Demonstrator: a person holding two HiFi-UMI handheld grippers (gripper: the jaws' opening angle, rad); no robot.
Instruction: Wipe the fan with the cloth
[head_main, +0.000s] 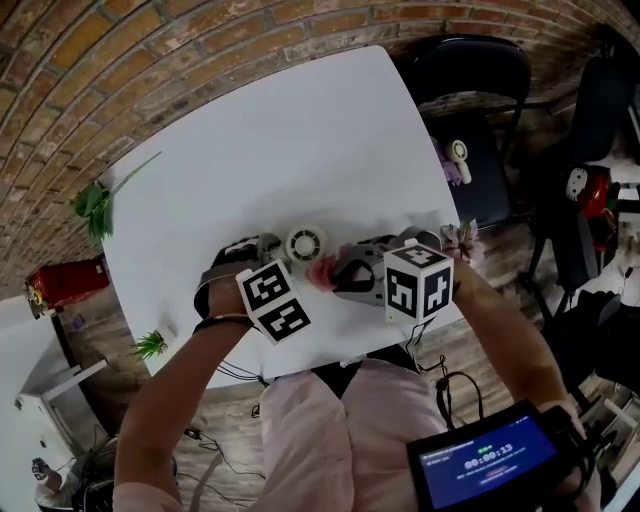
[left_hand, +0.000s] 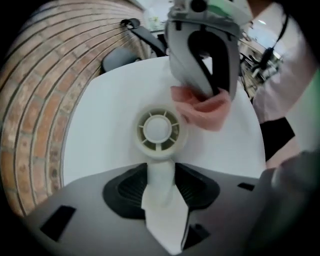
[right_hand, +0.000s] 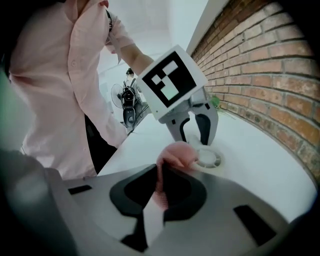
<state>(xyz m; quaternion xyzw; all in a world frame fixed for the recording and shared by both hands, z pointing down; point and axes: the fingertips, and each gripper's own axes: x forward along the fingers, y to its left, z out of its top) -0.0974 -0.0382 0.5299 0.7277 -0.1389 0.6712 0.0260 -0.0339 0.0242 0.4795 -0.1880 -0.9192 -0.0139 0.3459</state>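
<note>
Near the edge of the desk closest to us, our left gripper pinches the handle of the fan. Our right gripper is pressed together on the pink cloth. The cloth is just at the right rim of the fan's round head.

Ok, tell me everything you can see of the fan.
The fan is small and cream-white, plastic by its look: a round head with a spoked grille and plain hub, on a slim handle. The left gripper is shut on the handle. The head faces up, seemingly flat on the white table. The pink cloth meets the head's rim.
</note>
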